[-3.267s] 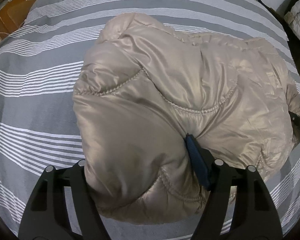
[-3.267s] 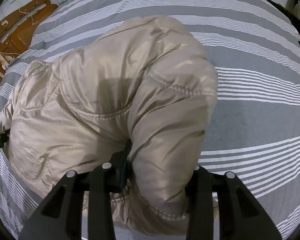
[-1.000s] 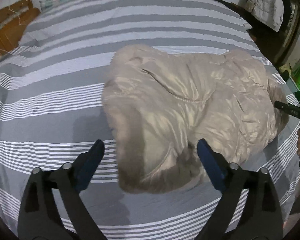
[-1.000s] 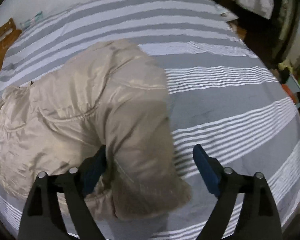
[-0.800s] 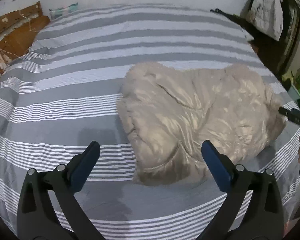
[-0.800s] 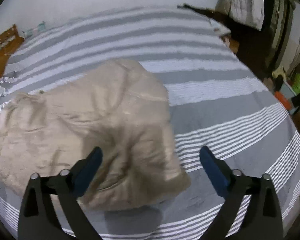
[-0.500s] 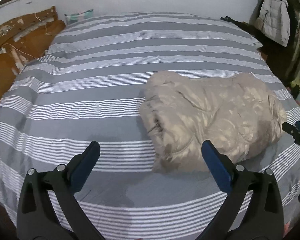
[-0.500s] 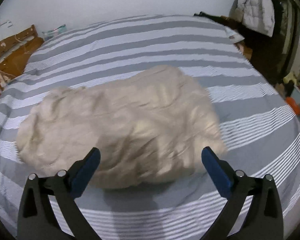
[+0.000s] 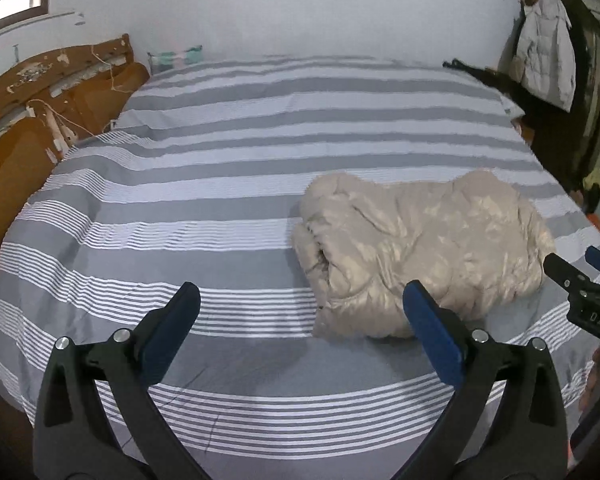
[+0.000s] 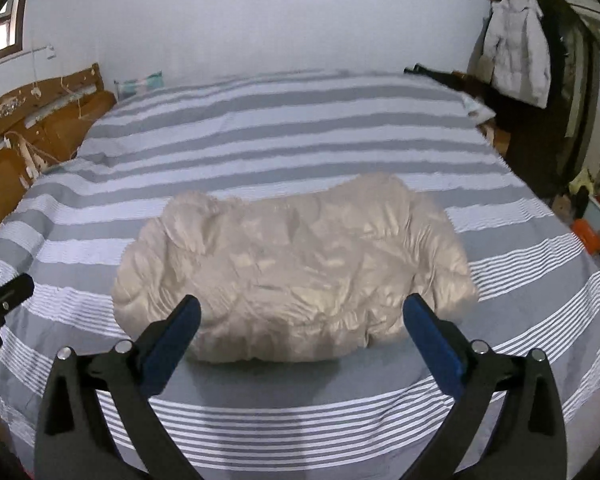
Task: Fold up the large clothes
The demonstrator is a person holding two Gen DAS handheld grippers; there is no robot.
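A beige puffer jacket [image 9: 416,252] lies folded in a compact bundle on the grey and white striped bed [image 9: 204,184]. In the right wrist view the jacket [image 10: 296,268] sits centred just beyond the fingers. My left gripper [image 9: 302,320] is open and empty, held above the bed to the left of the jacket's near edge. My right gripper [image 10: 300,320] is open and empty, held back from the jacket's near side. The right gripper's tip also shows at the right edge of the left wrist view [image 9: 580,280].
A wooden headboard [image 9: 32,120] with cables borders the bed on the left. A white coat [image 10: 516,44] hangs on a dark wardrobe at the right. Clutter lies on the floor at the right [image 10: 592,216]. A white wall [image 10: 260,16] stands behind.
Both grippers let go of the jacket, opened wide and pulled back and up. The jacket now rests folded on the bed, farther from both cameras.
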